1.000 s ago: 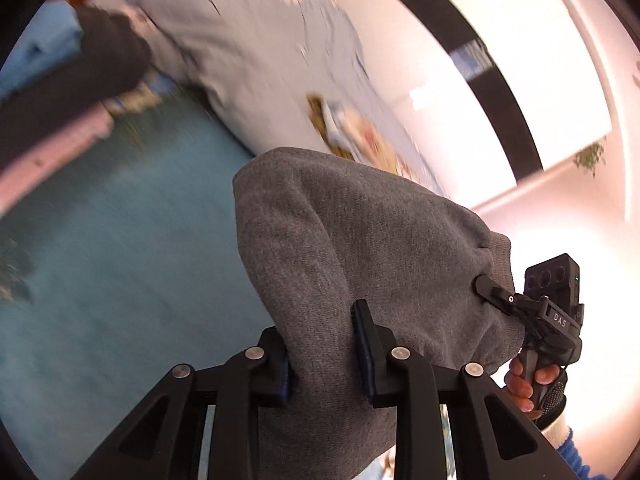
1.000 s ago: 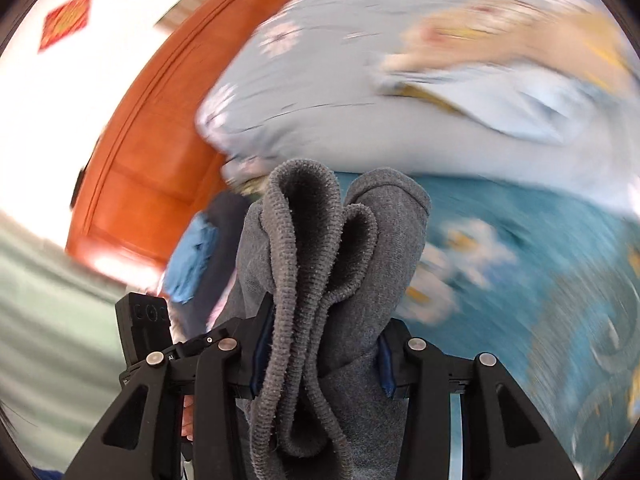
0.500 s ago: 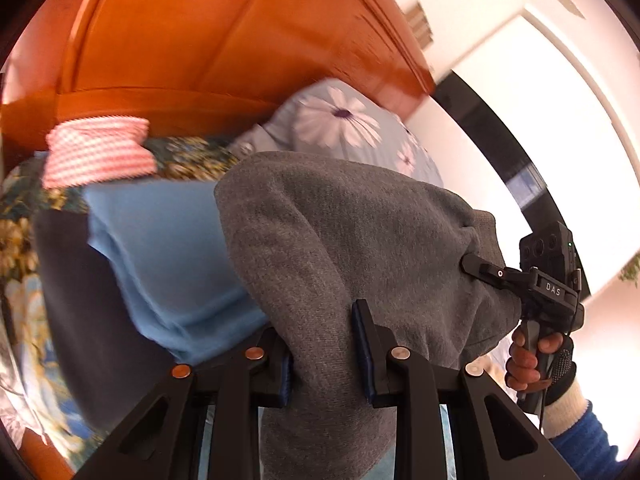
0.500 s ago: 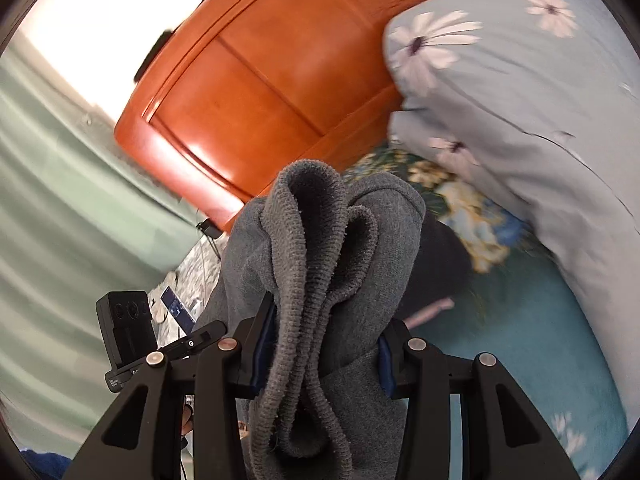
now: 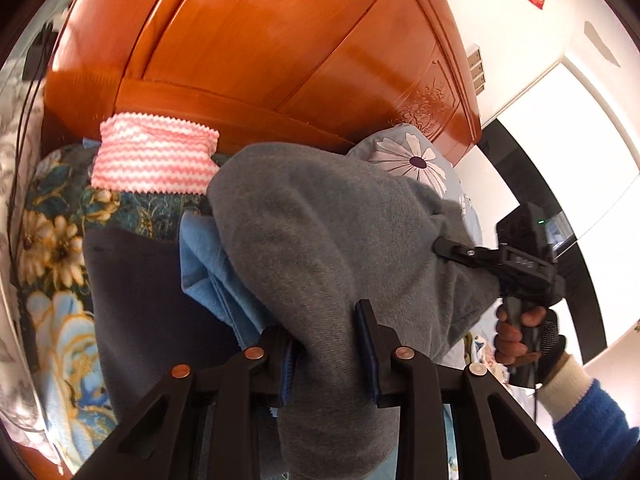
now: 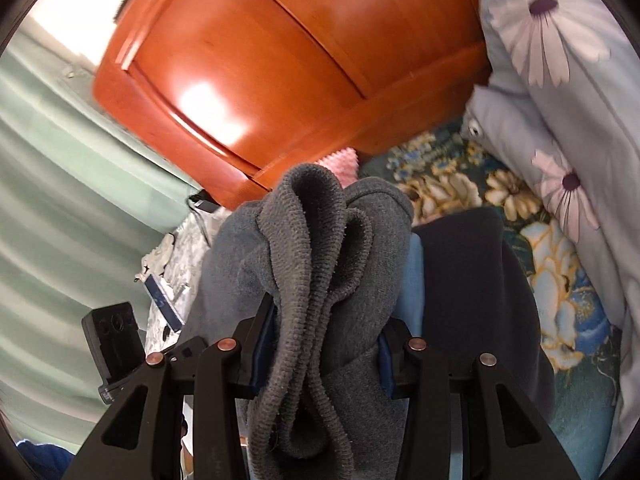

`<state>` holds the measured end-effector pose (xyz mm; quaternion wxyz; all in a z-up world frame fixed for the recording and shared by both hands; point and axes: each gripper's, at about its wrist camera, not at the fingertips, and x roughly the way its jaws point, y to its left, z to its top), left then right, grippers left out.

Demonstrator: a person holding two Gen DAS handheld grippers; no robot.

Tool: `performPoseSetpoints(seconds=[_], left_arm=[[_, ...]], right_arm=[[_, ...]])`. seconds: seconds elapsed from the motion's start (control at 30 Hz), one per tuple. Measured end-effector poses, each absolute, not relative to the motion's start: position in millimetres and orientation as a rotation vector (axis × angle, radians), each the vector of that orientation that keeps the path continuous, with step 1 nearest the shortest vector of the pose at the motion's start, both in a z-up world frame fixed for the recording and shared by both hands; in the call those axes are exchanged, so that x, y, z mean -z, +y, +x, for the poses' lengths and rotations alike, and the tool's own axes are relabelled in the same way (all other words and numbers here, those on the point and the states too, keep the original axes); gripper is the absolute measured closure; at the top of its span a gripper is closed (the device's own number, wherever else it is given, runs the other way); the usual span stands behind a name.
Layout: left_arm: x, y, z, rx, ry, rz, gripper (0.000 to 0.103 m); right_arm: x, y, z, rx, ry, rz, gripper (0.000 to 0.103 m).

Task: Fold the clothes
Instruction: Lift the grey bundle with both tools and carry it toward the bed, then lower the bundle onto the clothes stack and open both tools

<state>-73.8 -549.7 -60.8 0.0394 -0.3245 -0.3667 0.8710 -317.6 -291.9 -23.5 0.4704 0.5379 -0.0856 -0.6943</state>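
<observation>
A folded grey garment (image 5: 332, 220) hangs between both grippers, above a stack of folded clothes on the bed. My left gripper (image 5: 322, 320) has its pads pressed on one end of it, and its jaws are opening slightly. My right gripper (image 6: 326, 316) is shut on the other end, where several ribbed layers of the grey garment (image 6: 316, 216) bunch up. In the left wrist view the right gripper (image 5: 440, 246) bites the garment's far edge, held by a hand in a blue sleeve (image 5: 592, 428). The stack below holds a dark navy garment (image 5: 152, 292) and a light blue one (image 5: 208, 264).
An orange wooden headboard (image 5: 260, 40) rises just behind the stack. A pink-and-white zigzag cloth (image 5: 156, 160) lies at its foot. A daisy-print pillow (image 6: 560, 80) lies to the right on the floral bedspread (image 6: 452, 180). A green curtain (image 6: 60, 180) hangs at the left.
Both grippers have swung the grey garment from over the open teal bedspread toward the headboard. The stack of folded clothes now lies right beneath it.
</observation>
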Motion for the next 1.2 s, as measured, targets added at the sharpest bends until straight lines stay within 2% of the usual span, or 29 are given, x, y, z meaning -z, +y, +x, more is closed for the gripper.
performPoseSetpoints(seconds=[0.13, 0.27, 0.37, 0.5, 0.63, 0.73, 0.93, 1.17, 1.2], left_arm=[[71, -548, -73, -2.671, -1.127, -0.993, 0.063], [71, -549, -68, -2.652, -1.162, -0.995, 0.062], [56, -547, -64, -2.694, -1.108, -1.011, 0.061], [37, -553, -52, -2.779, -1.071, -1.049, 0.052], [15, -559, -48, -2.859, -1.052, -1.044, 0.051], [-8, -548, -66, -2.883, -0.934, -1.043, 0.048], [-32, -520, -121, -2.888, -0.696, -1.101, 0.047], [4, -518, -140, -2.881, -0.574, -1.274, 0.047], [10, -519, -140, -2.879, -0.568, -1.286, 0.047]], right_arm=[[55, -289, -333, 1.686, -0.264, 1.363, 0.054], [68, -287, -338, 1.688, -0.294, 1.380, 0.051], [59, -290, -336, 1.705, -0.248, 1.379, 0.050], [39, -289, -334, 1.747, -0.175, 1.392, 0.046], [20, -275, -331, 1.842, -0.153, 1.372, 0.046], [1, -259, -328, 1.938, -0.182, 1.335, 0.046], [-29, -273, -288, 2.010, 0.061, 1.217, 0.046], [-13, -304, -238, 1.981, 0.397, 1.077, 0.046], [-9, -303, -240, 1.991, 0.397, 1.081, 0.046]])
